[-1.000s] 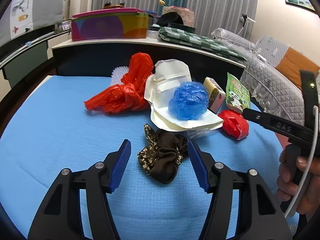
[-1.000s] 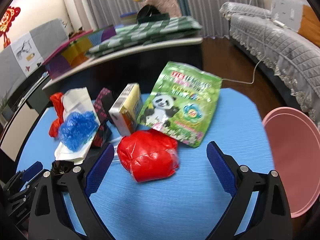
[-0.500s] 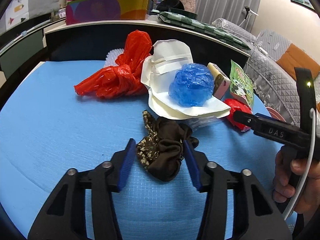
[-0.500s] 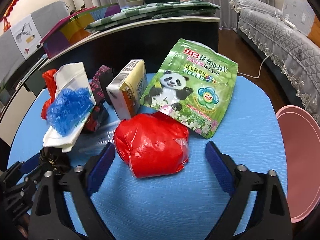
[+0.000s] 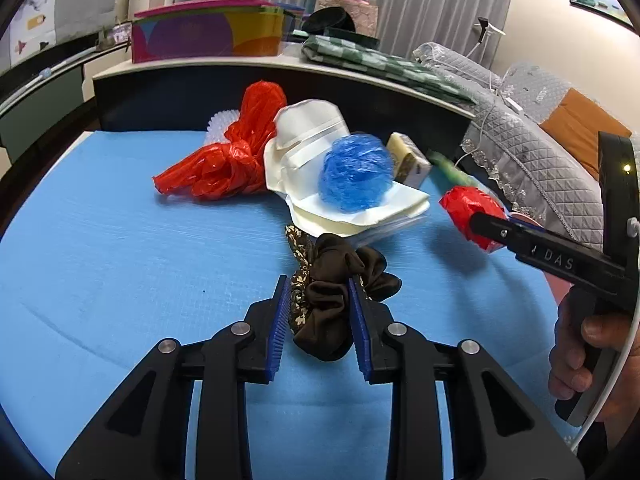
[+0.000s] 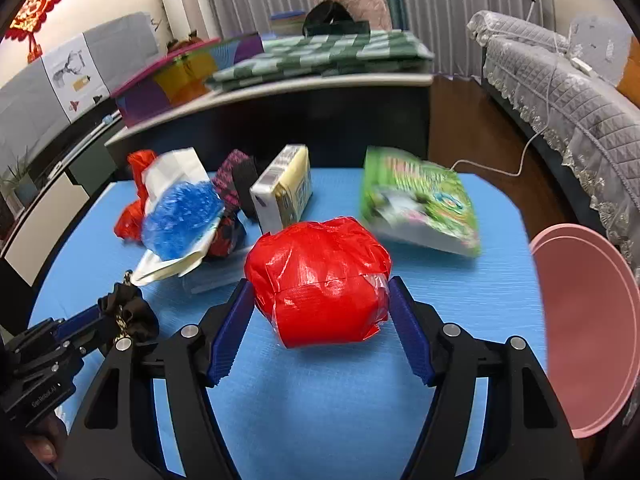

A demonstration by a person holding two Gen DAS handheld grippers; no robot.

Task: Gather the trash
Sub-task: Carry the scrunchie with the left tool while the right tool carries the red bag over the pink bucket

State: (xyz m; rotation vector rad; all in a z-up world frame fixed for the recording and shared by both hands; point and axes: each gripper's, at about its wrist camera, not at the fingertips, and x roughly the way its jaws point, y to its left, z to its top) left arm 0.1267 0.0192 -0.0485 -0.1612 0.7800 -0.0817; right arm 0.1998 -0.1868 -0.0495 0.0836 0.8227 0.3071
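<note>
A crumpled dark brown cloth [image 5: 332, 280] with a patterned edge lies on the blue table [image 5: 100, 240]. My left gripper [image 5: 318, 308] has its jaws closing on it, and both blue pads touch the cloth's sides. A red bundle of plastic [image 6: 320, 272] sits between the jaws of my right gripper [image 6: 322, 312], which are closing too, with the pads against both its sides. In the left wrist view the right gripper [image 5: 476, 220] comes in from the right with the red bundle [image 5: 464, 204] at its tip. A hand [image 5: 580, 344] holds its handle.
Behind lie a red plastic bag [image 5: 228, 160], a white paper container [image 5: 304, 140] bearing a blue plastic ball [image 5: 356, 176], a small carton [image 6: 284, 196] and a green snack packet [image 6: 420, 208]. A pink bin [image 6: 588, 320] stands beside the table's right edge. A dark counter runs behind.
Both pairs of jaws have narrowed: the left onto the brown cloth, the right onto the red bundle. The right gripper moved in around the bundle, and the green packet now looks blurred.
</note>
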